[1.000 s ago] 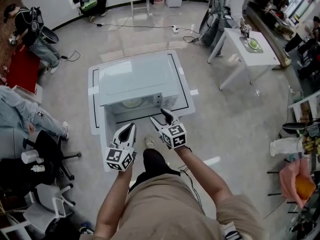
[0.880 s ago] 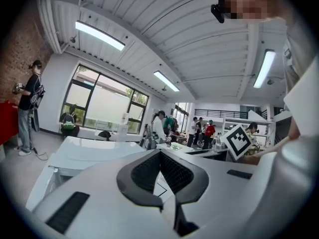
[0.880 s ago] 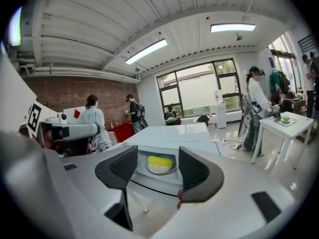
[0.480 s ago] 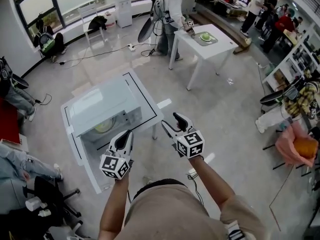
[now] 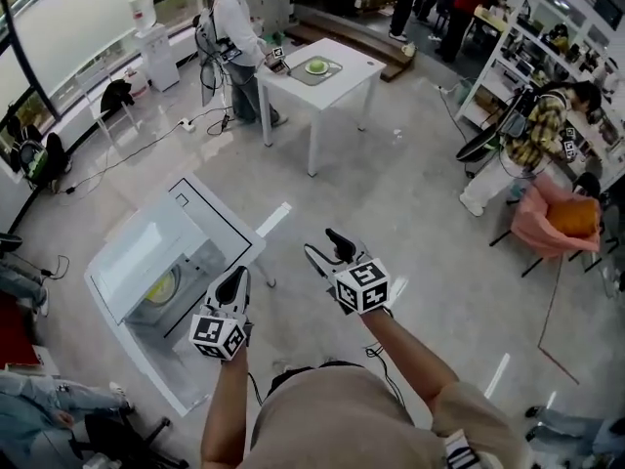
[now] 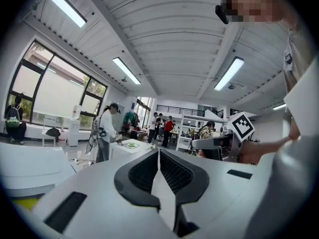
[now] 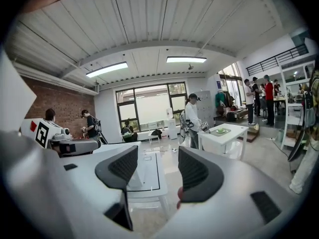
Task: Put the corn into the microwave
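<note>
Left gripper (image 5: 234, 279) jaws together, right gripper (image 5: 320, 242) jaws apart and empty, both clear of the microwave (image 5: 146, 257); advise squaring to it before reaching.

Daylight from tall windows (image 7: 149, 102) beyond the jaws of the right gripper (image 7: 157, 166) and ceiling strip lights (image 6: 130, 70) above the jaws of the left gripper (image 6: 158, 163) give bright, even light. The floor (image 5: 391, 184) gleams softly. Both gripper views curve and darken at their edges.
</note>
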Demonstrator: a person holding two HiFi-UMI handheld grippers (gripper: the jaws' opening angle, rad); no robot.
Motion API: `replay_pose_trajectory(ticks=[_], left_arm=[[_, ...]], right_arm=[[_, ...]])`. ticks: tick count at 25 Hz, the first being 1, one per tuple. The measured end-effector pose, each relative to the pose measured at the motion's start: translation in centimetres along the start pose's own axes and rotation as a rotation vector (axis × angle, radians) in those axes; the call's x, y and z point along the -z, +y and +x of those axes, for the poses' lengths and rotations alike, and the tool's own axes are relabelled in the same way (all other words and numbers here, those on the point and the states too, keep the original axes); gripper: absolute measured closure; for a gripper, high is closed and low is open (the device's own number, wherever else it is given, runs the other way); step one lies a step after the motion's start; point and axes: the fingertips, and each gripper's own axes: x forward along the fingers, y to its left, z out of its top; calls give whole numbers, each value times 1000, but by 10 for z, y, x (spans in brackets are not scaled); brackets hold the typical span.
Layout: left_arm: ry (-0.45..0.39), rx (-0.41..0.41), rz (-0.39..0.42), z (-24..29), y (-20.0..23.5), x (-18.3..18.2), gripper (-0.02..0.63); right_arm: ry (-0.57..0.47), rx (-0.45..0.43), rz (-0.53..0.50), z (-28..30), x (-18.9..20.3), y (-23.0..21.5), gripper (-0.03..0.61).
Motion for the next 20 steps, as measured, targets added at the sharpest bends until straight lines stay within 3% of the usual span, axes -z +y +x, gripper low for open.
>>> replay_pose_trajectory(ticks=[6,10,20], left_arm=[[29,56,5,25,-25,4,611],[35,57,6,24,-23,6,611],[39,52,-8,19,-24,7,611]], right_arm=[[9,45,-1,-23,-1,-21,318],[28,75,-47,-25,4,-20,396],[10,71,-66,-30,0,-12,434]])
